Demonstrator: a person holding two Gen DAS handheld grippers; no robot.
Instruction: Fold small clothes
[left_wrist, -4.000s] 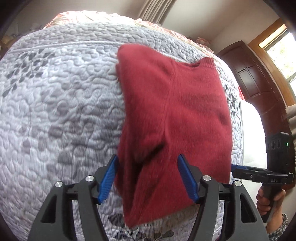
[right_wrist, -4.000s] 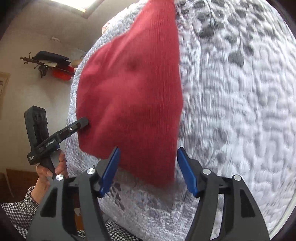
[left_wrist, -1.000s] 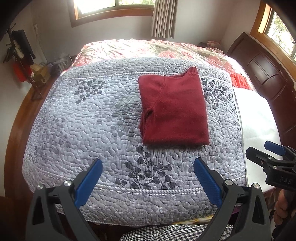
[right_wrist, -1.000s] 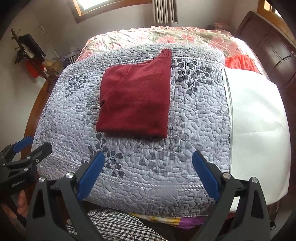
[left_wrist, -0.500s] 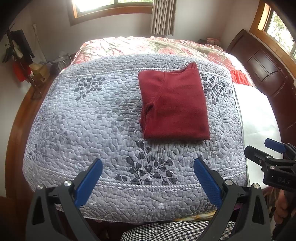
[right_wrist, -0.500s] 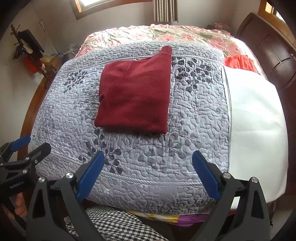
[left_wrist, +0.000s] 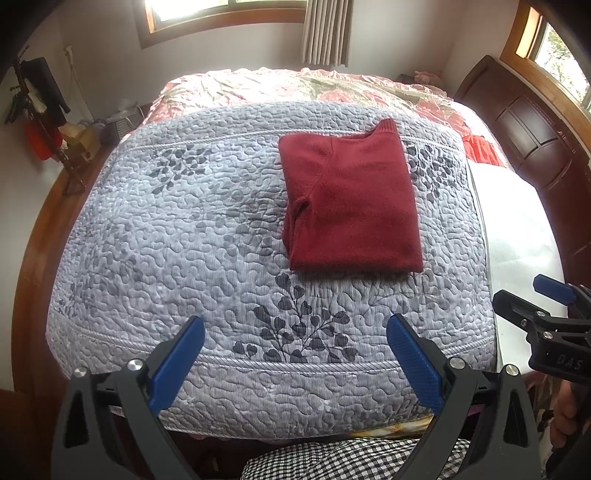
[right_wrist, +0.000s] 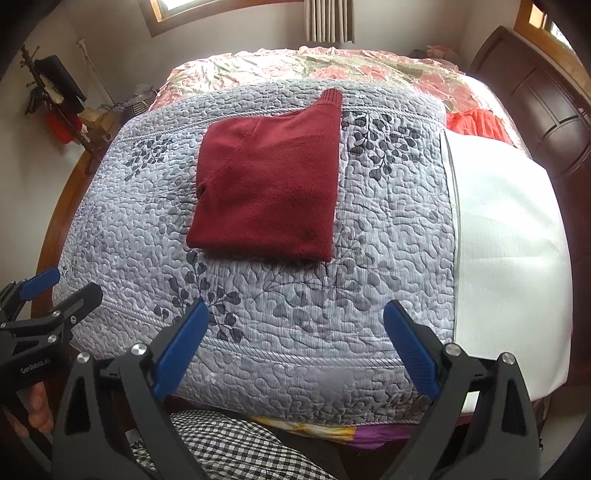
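Note:
A dark red sweater lies folded into a rectangle on the grey quilted bedspread. A ribbed cuff sticks out at its far right corner. My left gripper hangs open above the near edge of the bed, well short of the sweater, with nothing between its blue pads. My right gripper is open too, also back over the near edge and holding nothing. Each gripper shows at the side of the other's view: the right gripper and the left gripper.
A white sheet covers the right part of the bed. A pink floral cover lies at the far end. A dark wooden headboard stands at the right. A coat stand is by the left wall. Checked clothing of the person is below.
Four seconds ago both grippers were close over the sweater's near edge. Since then both have drawn back and up, away from the bed, and opened wider. The sweater lies still.

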